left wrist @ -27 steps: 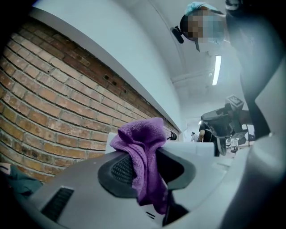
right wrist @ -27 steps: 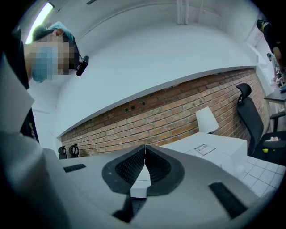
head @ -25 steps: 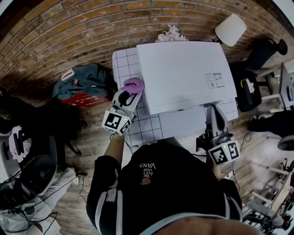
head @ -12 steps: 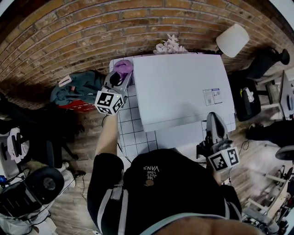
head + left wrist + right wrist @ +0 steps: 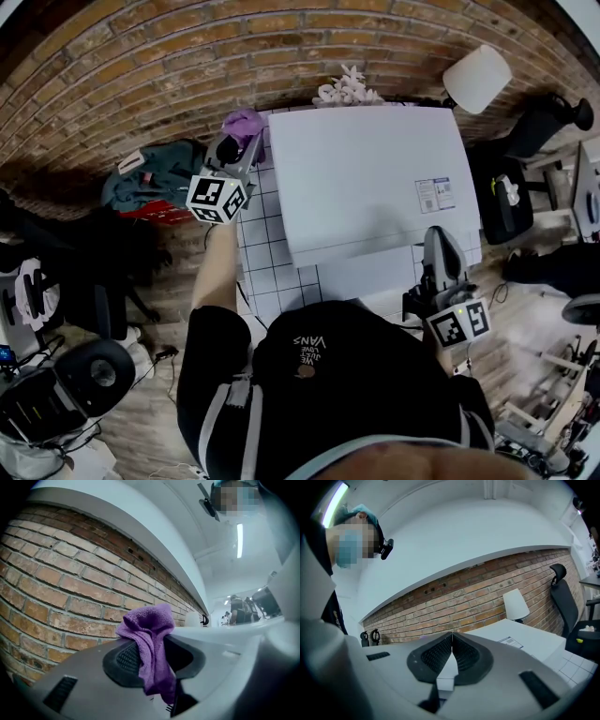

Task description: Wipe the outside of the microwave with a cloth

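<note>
Left tongs (image 5: 149,654) pinch the cloth (image 5: 242,123) at the rear left corner of the microwave (image 5: 370,178), near the brick wall (image 5: 141,75); contact with the side panel is unclear. Right tongs (image 5: 451,657) are pressed together and empty, at the front right. The cloth is probably soft, light and limp: grip a bunched fold, leaving a pad free. The microwave looks rigid and heavy.

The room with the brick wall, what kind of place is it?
Probably an office or lab workroom, not a home kitchen. There is a black office chair, and the white microwave sits on a gridded table against a bare brick wall.
</note>
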Action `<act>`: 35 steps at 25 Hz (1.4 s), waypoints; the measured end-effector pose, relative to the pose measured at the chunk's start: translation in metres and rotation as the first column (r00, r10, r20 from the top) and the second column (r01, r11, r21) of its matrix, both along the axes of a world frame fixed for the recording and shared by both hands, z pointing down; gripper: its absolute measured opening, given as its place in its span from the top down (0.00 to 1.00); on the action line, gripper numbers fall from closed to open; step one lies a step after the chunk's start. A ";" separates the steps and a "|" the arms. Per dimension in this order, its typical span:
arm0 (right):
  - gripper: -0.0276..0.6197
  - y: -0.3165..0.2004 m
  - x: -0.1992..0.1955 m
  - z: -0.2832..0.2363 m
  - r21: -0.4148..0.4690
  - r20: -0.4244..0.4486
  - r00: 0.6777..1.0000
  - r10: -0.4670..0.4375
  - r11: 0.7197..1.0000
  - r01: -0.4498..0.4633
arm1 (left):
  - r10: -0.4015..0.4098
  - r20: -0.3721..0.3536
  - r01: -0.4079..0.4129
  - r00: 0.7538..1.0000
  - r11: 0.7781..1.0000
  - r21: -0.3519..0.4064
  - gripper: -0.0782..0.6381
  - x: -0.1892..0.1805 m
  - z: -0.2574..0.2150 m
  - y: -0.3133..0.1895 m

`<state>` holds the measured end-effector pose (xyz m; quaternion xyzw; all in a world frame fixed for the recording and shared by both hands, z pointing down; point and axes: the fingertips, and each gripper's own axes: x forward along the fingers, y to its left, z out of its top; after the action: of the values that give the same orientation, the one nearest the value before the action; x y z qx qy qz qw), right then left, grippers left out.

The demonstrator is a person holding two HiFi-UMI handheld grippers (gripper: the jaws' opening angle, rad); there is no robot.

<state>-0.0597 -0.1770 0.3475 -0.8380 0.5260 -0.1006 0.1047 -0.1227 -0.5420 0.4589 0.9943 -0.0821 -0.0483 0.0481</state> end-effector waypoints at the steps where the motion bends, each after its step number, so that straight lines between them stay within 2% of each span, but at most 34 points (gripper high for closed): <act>1: 0.96 0.000 -0.003 -0.001 0.002 -0.002 1.000 -0.004 1.000 0.004 | -0.001 -0.003 0.001 1.000 1.000 0.002 0.71 -0.006 -0.001 0.003; 8: 0.96 -0.002 -0.035 -0.002 0.017 -0.007 0.999 -0.041 0.999 0.042 | 0.030 -0.003 -0.030 1.000 1.000 0.008 0.71 -0.064 0.006 0.055; 14: 0.96 -0.011 -0.072 0.001 0.019 -0.003 0.996 -0.095 0.995 0.095 | 0.065 0.009 -0.064 0.998 0.997 -0.048 0.71 -0.113 0.030 0.111; 20: 0.96 -0.016 -0.099 0.006 0.012 0.007 0.992 -0.125 0.992 0.125 | 0.122 0.041 -0.118 0.992 0.988 -0.095 0.71 -0.143 0.060 0.175; 27: 0.96 -0.017 -0.107 0.004 -0.004 -0.008 0.993 -0.120 0.993 0.120 | 0.149 0.017 -0.144 0.989 0.975 -0.172 0.71 -0.149 0.075 0.212; 35: 0.96 -0.016 -0.089 0.002 -0.018 -0.012 0.995 -0.097 0.995 0.097 | 0.121 -0.009 -0.121 0.993 0.972 -0.201 0.71 -0.119 0.077 0.182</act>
<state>-0.1486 -0.1933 0.3494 -0.8130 0.5657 -0.1050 0.0890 -0.2421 -0.3598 0.5362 0.9875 -0.0259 -0.0349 0.1513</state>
